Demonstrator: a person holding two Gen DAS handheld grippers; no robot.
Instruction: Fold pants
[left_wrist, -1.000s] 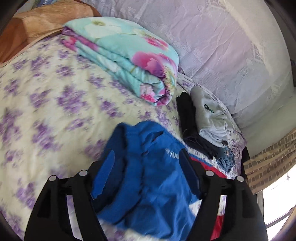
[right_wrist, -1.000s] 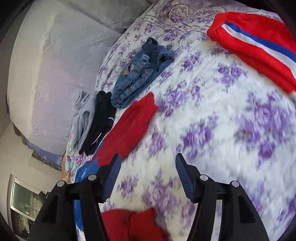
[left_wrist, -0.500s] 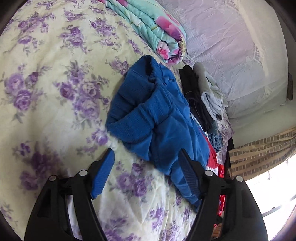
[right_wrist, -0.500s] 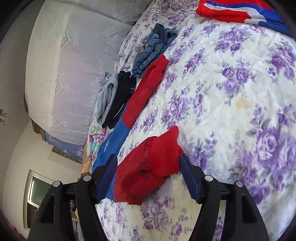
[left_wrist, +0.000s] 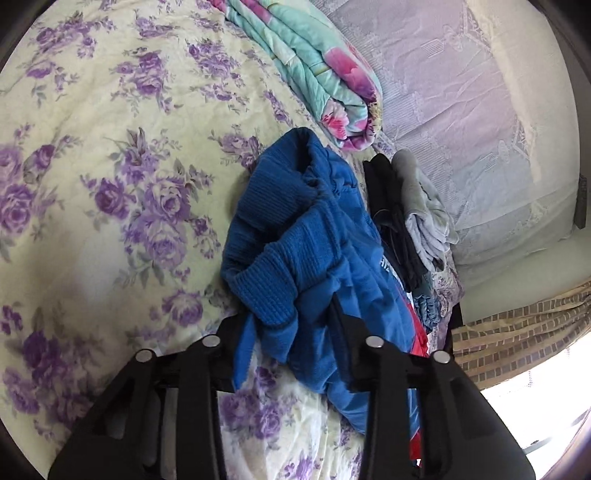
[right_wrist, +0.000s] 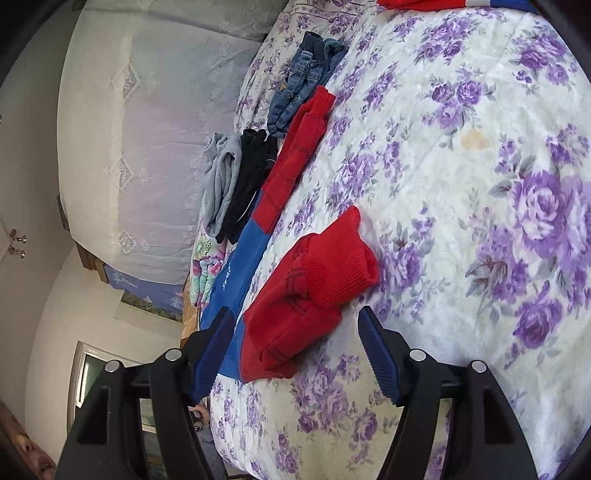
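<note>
Blue and red pants lie on the floral bedspread. The left wrist view shows their bunched blue waistband end. My left gripper has narrowed its jaws around the ribbed blue waistband edge, with cloth between the fingers. The right wrist view shows the two red legs, a near cuff and a far leg running into blue cloth. My right gripper is open, its jaws either side of the near red cuff and not touching it.
A folded teal floral quilt lies at the head of the bed. Folded black, grey and denim clothes lie along the wall side. A red, white and blue garment lies at the far edge. A curtained wall stands beyond.
My left gripper has moved in and closed on the blue waistband, which lay ahead of open jaws before. My right gripper has come a little closer to the near red cuff.
</note>
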